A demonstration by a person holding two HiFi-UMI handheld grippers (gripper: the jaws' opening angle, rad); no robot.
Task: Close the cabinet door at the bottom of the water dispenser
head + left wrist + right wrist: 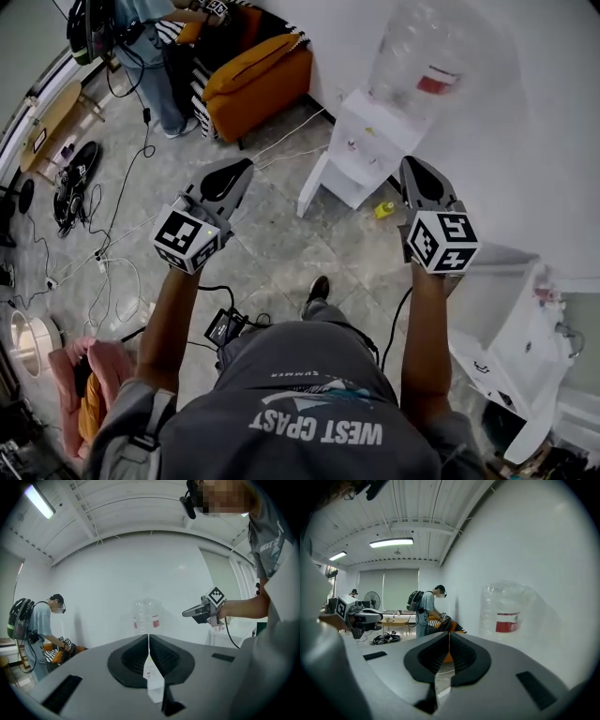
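The white water dispenser (pixel 375 141) stands against the wall with a clear bottle (pixel 422 56) on top. Its bottom cabinet door (pixel 311 192) stands open, swung out to the left over the floor. My left gripper (pixel 246 165) hovers left of the door, apart from it, and my right gripper (pixel 409 161) hangs at the dispenser's right side. In the left gripper view the jaws (pixel 149 639) are shut and hold nothing, with the bottle (pixel 146 616) ahead. The right gripper (pixel 449 637) also shows its jaws together, with the bottle (pixel 508 611) to their right.
An orange sofa (pixel 258 80) and a person with a backpack (pixel 424 606) are at the back left. Cables (pixel 112 253) trail over the tiled floor. A small yellow thing (pixel 383 209) lies by the dispenser's foot. White furniture (pixel 506 337) stands at the right.
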